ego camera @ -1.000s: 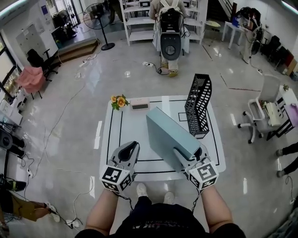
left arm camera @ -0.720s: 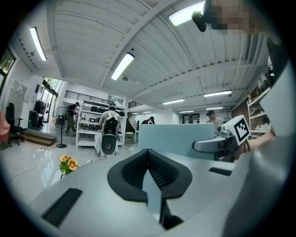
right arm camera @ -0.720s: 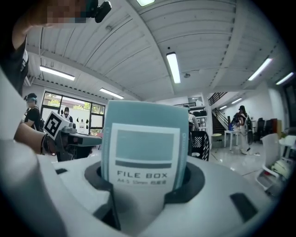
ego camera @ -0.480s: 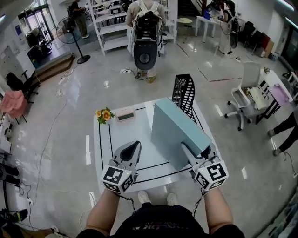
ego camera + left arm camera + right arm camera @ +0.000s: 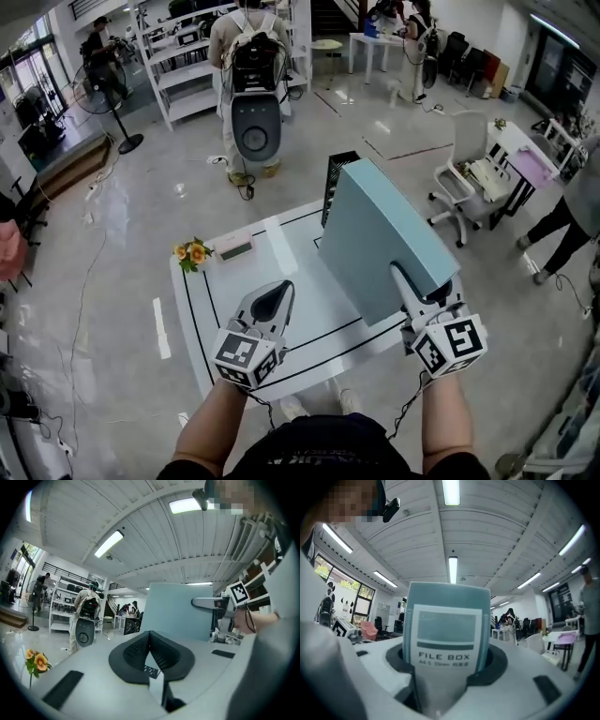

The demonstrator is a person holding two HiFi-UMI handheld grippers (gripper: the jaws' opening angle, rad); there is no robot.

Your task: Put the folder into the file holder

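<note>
My right gripper [image 5: 418,283] is shut on the lower spine end of the pale teal box folder [image 5: 382,232] and holds it upright in the air over the table's right side. In the right gripper view the folder's label [image 5: 447,630] fills the space between the jaws. The black mesh file holder [image 5: 335,176] stands at the table's far right, mostly hidden behind the folder. My left gripper [image 5: 279,291] hovers over the table's near left, shut with nothing in it. From the left gripper view I see the folder [image 5: 177,612] to the right.
The white table [image 5: 230,305] carries black line markings, orange flowers [image 5: 190,251] and a small box [image 5: 234,249] at its far left. A person with a backpack [image 5: 251,56] stands beyond the table. A white office chair [image 5: 469,178] is to the right.
The right gripper has lifted the folder off the table and carried it up, towards the file holder. The left gripper has risen a little and stayed near the front.
</note>
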